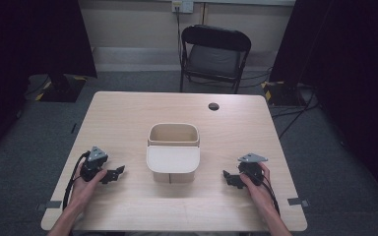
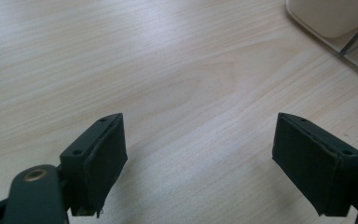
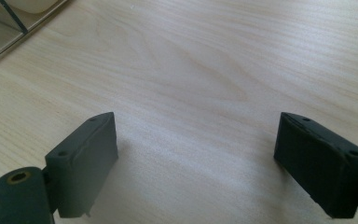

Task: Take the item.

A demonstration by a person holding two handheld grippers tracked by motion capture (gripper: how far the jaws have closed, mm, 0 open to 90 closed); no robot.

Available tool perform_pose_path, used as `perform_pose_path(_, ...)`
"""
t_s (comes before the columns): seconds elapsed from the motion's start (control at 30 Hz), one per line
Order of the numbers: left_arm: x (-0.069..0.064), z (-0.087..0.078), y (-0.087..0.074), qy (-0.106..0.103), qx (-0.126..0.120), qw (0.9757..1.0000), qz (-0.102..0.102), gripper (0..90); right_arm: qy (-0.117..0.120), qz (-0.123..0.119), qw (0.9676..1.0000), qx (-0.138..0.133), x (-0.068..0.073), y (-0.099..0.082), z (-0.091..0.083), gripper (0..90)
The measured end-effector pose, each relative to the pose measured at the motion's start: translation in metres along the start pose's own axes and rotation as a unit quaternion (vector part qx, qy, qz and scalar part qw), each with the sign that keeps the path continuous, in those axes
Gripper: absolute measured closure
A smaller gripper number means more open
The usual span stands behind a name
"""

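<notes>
We saw a wide wooden table [image 1: 128,118] with nearly nothing on it, and behind it a black chair [image 1: 215,54] stood on the grey floor. In the middle of the table stood the bin [image 1: 173,152], a cream container with an open top and a pale flap or lid hanging on its near side; its inside looked empty, as far as the high view let us judge. We held the left gripper [image 1: 118,173] low over the table to the left of the bin and the right gripper [image 1: 229,177] to the right of it, both well apart from the bin and both pointing toward it. In the left gripper view the two jaws stood wide open with only bare wood between them, and a corner of the bin [image 2: 335,16] showed at the top right. In the right gripper view the jaws were also wide open and held nothing, and a corner of the bin [image 3: 14,18] showed at the top left. We judged that the work was at its very start: nothing was gripped, the bin was untouched, and the whole handling of it, the approach and the grasp, was left to do.
</notes>
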State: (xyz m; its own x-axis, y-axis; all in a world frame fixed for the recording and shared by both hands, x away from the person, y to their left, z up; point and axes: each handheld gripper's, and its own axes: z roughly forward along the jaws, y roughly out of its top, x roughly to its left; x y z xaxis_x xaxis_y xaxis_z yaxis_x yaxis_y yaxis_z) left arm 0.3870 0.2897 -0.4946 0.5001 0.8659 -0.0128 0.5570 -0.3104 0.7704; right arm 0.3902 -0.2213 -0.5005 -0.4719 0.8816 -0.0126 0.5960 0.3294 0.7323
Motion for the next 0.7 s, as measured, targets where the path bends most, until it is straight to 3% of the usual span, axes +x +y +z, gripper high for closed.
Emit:
perform_pose_path(0.33, -0.005, -0.004, 0.005, -0.023, -0.014, 0.9996, -0.009, 17.2, 0.0, 0.0, 1.0, 0.0, 0.0, 0.0, 0.0, 12.6)
perform_pose_path(0.57, -0.01, -0.006, 0.008, -0.031, -0.022, 0.9993, -0.002, 17.1, -0.001, 0.001, 1.0, 0.0, 0.0, 0.0, 0.0, 12.6)
perform_pose_path(0.7, -0.013, -0.007, 0.009, -0.049, -0.02, 0.9986, -0.005, 17.2, -0.001, 0.001, 1.0, 0.0, 0.0, 0.0, 0.0, 12.5)
